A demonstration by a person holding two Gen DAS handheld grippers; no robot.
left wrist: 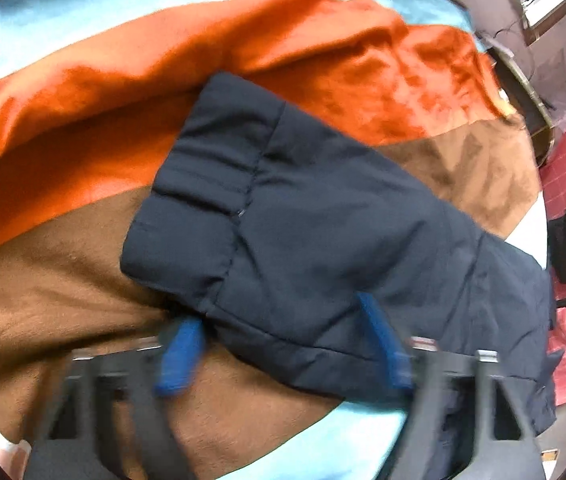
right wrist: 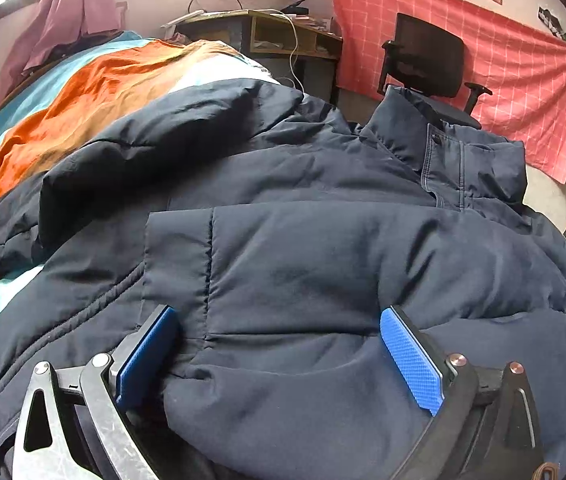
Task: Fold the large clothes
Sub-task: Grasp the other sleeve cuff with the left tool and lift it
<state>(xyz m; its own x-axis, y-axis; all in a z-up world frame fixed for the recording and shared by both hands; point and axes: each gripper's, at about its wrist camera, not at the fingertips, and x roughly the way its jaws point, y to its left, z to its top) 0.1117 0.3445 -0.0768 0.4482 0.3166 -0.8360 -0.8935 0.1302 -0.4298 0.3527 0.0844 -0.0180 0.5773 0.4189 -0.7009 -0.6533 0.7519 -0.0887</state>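
A dark navy puffer jacket (right wrist: 323,248) lies on a bed, its collar (right wrist: 443,152) at the far right. One sleeve is folded across the body, its cuff (right wrist: 179,264) in the right wrist view. The right gripper (right wrist: 279,320) is open, its blue pads (right wrist: 411,356) straddling that folded sleeve. In the left wrist view the other sleeve (left wrist: 283,220) with its elastic cuff (left wrist: 195,200) lies over the bedspread. The left gripper (left wrist: 279,312) is open just above the sleeve's near edge, one blue pad (left wrist: 181,356) at each side. That view is blurred.
The bedspread has orange (left wrist: 243,52), brown (left wrist: 63,280) and light blue (left wrist: 83,8) bands. Beyond the bed stand a wooden desk (right wrist: 283,32) with cables and a black office chair (right wrist: 427,60), before a red checked cloth (right wrist: 523,80) on the wall.
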